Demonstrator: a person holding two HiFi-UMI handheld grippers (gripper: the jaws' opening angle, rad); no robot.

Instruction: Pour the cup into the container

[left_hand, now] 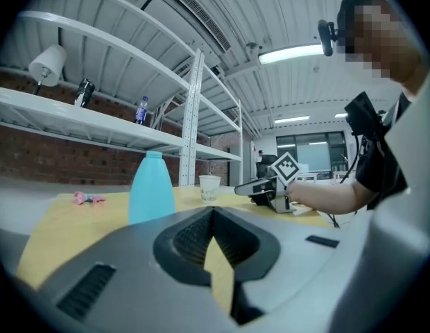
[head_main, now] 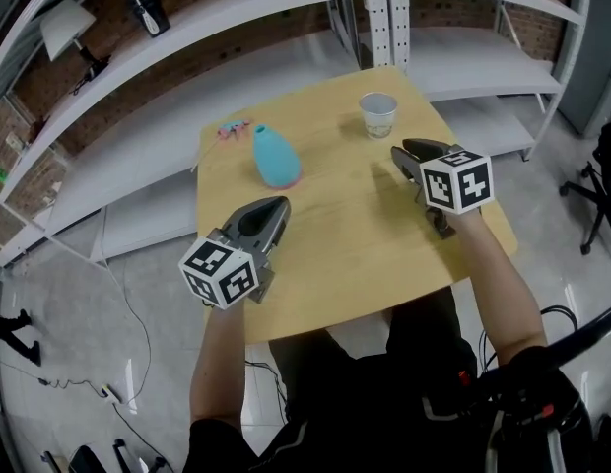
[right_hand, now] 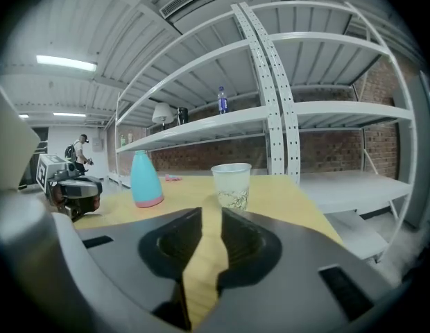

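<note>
A white paper cup stands upright at the far right of the wooden table. The blue bottle-shaped container stands upright left of it. My right gripper hovers just short of the cup, pointing at it. Its jaws stand a narrow gap apart with nothing between them. My left gripper sits near the container, a little short of it, with its jaw tips meeting and nothing held. In the left gripper view the cup and the right gripper show beyond the container.
A small pink object lies at the table's far left corner. White metal shelving runs behind and around the table. An office chair stands off to the right. A person stands far back in the room.
</note>
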